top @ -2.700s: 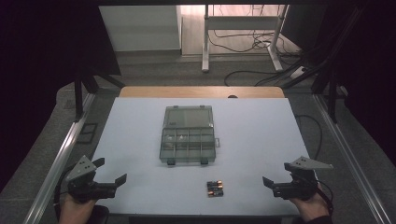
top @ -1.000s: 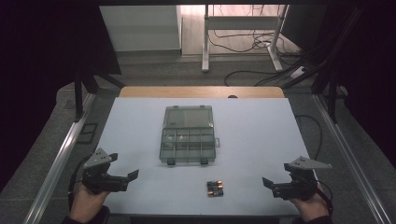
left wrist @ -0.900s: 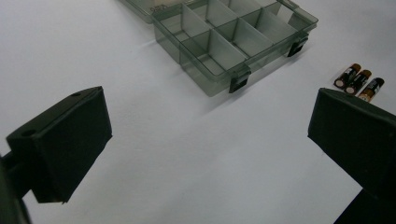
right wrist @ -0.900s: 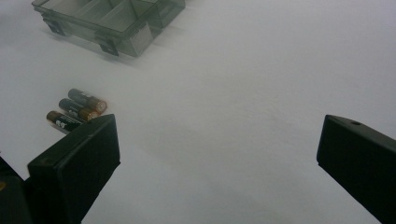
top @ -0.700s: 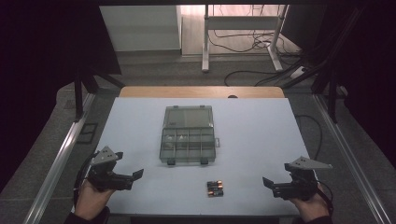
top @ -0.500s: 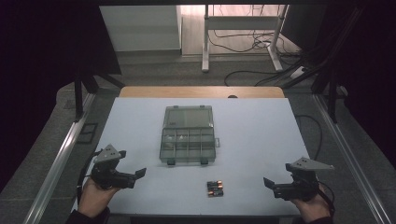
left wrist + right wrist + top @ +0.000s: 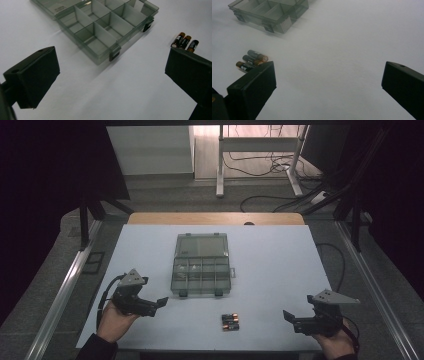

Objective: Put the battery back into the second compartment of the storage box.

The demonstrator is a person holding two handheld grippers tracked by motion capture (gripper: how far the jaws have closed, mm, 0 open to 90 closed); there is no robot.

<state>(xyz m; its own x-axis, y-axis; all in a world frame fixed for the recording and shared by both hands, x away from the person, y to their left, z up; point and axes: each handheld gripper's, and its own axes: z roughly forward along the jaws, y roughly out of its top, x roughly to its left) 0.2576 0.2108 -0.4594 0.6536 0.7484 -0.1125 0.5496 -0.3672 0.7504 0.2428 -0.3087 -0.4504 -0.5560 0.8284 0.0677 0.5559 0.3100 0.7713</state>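
white table point(image 7: 280, 270) bears one organizer box point(image 7: 201, 265), three batteries point(image 7: 230, 322); both grippers gape wide.

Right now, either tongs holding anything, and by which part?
Nothing is held. Left tongs and right tongs are both open over bare table; the batteries and organizer box lie untouched.
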